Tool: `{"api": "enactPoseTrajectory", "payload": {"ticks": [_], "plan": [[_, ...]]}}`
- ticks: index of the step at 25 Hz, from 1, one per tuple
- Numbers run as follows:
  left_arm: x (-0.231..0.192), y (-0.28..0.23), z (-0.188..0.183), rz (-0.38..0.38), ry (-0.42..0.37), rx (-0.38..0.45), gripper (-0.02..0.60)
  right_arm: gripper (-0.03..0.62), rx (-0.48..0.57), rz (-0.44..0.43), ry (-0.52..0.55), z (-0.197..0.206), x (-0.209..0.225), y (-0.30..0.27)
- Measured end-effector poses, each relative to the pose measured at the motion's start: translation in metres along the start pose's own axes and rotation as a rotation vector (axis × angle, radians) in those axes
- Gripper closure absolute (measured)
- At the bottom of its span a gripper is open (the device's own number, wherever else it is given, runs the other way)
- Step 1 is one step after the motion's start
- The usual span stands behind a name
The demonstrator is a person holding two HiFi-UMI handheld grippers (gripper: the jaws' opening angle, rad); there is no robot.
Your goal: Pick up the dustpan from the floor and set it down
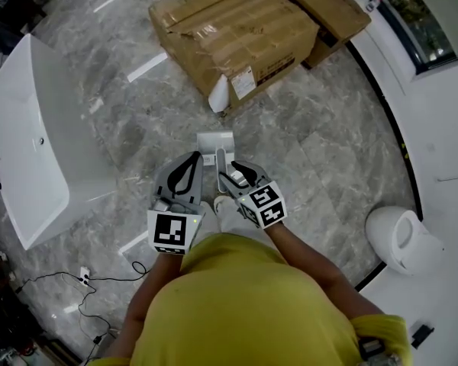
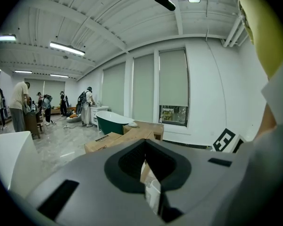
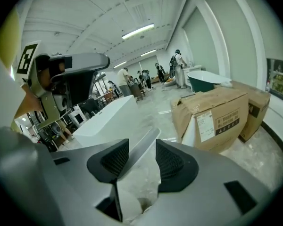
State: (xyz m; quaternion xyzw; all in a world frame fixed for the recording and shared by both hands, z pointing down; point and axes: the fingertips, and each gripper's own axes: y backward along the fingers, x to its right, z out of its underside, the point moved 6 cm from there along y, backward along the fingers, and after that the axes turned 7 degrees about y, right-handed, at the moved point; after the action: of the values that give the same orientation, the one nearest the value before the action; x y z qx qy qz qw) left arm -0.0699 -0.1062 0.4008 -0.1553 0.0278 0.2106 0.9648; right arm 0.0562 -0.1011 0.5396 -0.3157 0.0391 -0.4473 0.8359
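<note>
Jaws apart round half-hidden dustpan handle (image 3: pixel 144 147) on right gripper (image 3: pixel 141 144), left gripper (image 2: pixel 145 142) closed.

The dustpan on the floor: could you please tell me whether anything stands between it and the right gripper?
Nothing visible does. The right gripper has its open fingers facing the dustpan and its upright handle, which shows in the gap between them. The cardboard box lies beyond the dustpan.
</note>
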Motion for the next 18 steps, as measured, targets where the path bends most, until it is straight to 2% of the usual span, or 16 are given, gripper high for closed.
{"api": "enactPoseTrajectory", "payload": {"ticks": [8,13,18], "plan": [[-0.005,-0.012,0.001,0.019,0.027,-0.019,0.58,0.344,-0.072,-0.174,-0.227,0.017,0.003,-0.019],[-0.009,-0.016,-0.001,0.048,0.031,-0.039,0.58,0.333,-0.105,-0.268,-0.34,0.025,0.004,-0.027],[-0.017,-0.02,0.001,0.054,0.043,-0.054,0.58,0.318,-0.124,-0.427,-0.472,0.03,-0.002,-0.042]]}}
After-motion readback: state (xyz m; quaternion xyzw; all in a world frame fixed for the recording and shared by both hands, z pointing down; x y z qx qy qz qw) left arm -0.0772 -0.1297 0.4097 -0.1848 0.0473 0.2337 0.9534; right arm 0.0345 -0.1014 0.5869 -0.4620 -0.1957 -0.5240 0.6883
